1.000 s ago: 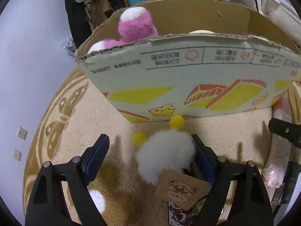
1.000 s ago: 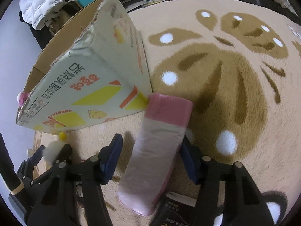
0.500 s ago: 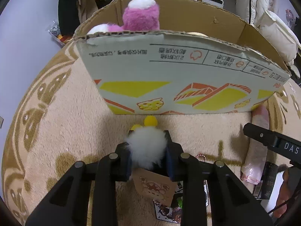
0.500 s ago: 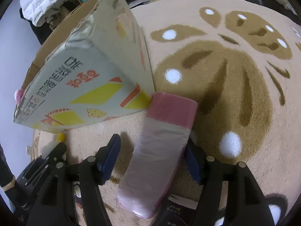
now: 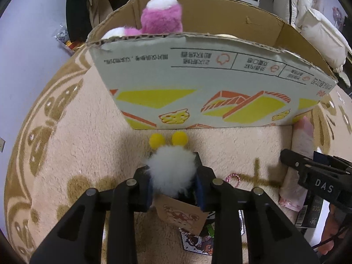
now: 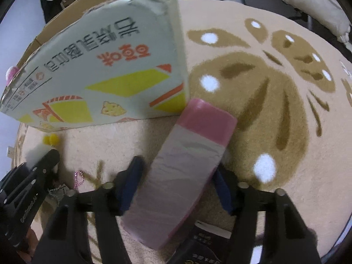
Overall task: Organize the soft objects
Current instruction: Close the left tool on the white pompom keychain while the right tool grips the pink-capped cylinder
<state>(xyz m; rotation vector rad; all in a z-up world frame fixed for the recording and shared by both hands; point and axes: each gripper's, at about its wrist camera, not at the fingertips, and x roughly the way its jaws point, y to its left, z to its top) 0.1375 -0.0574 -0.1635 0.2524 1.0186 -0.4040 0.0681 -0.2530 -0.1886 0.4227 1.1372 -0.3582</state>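
Two yellow pom-poms (image 5: 168,139) top the fluffy white plush toy (image 5: 172,172), which is clamped between the blue pads of the left gripper (image 5: 173,186), low over the beige patterned rug (image 5: 72,145) and just before the printed cardboard box (image 5: 198,88). A brown paper tag (image 5: 180,216) hangs beneath the toy. A pink-and-white plush (image 5: 161,18) is seen inside the box. The long pink plastic-wrapped pack (image 6: 184,167) lies on the rug between the spread jaws of the right gripper (image 6: 176,189), its far end touching the box corner.

Beige plush rug (image 5: 83,145) with brown pattern, pale wall (image 5: 28,33)
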